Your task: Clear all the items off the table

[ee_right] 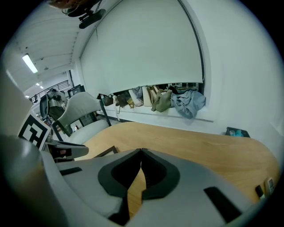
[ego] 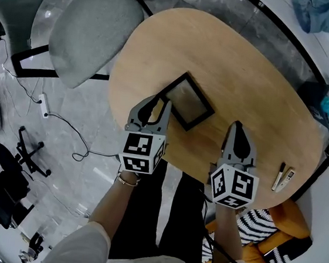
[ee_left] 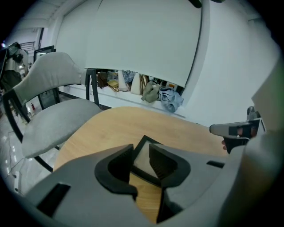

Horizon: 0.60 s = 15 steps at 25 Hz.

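A black picture frame (ego: 187, 101) with a pale pane lies flat near the middle of the oval wooden table (ego: 248, 72). My left gripper (ego: 156, 101) hangs at the frame's near-left edge and is open. In the left gripper view its jaws (ee_left: 141, 147) stand apart and the frame (ee_left: 140, 162) shows through the gap, with neither pad pressing on it. My right gripper (ego: 237, 126) is shut and empty, over bare wood to the right of the frame. In the right gripper view its tips (ee_right: 141, 151) meet, and a corner of the frame (ee_right: 105, 152) shows at the left.
A dark pen (ego: 279, 175) and a small pale stick-like item (ego: 289, 175) lie at the table's right edge. Two grey chairs (ego: 93, 31) stand at the far left. An orange seat with a striped cushion (ego: 269, 223) is near the right. Cables run over the floor (ego: 70, 129).
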{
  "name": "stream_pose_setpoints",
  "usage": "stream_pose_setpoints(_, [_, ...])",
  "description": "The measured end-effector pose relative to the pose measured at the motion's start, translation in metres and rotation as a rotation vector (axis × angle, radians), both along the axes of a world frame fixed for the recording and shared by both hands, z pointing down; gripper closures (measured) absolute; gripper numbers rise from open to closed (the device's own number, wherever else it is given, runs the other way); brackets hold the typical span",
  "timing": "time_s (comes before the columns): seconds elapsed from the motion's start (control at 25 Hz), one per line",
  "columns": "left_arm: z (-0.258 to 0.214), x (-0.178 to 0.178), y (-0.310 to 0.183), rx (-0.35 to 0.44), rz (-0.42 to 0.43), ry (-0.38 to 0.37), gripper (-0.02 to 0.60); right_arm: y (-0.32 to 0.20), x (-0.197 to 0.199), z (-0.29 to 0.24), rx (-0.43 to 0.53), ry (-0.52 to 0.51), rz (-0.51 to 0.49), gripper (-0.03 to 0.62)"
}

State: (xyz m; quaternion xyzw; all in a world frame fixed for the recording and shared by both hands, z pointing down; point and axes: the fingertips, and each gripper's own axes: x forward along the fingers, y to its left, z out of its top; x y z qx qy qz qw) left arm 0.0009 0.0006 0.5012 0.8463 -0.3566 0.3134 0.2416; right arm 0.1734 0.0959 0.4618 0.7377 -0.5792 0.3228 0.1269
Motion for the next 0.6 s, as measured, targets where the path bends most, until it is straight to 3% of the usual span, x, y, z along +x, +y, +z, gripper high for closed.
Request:
stream_pose_setpoints(0.08, [0.004,0.003,-0.006,-0.006,0.041,-0.006,0.455,-0.001,0.001,0.002,-0.005,-0.003,0.008,0.569])
stream_pose_setpoints(0.2, [0.017,0.011,-0.012,-0.049,0.147,-0.019,0.355,-0.002,0.001,0.005,-0.013,-0.004,0.015,0.569])
stream_pose_setpoints(0.44, [0.043,0.024,-0.018,-0.081,0.416,-0.098,0.347,-0.002,0.001,0.013,-0.028,-0.011,0.028,0.569])
stream_pose_setpoints(0.6, [0.055,0.028,-0.018,-0.147,0.516,-0.123,0.348,-0.001,-0.001,0.018,-0.042,-0.02,0.035,0.569])
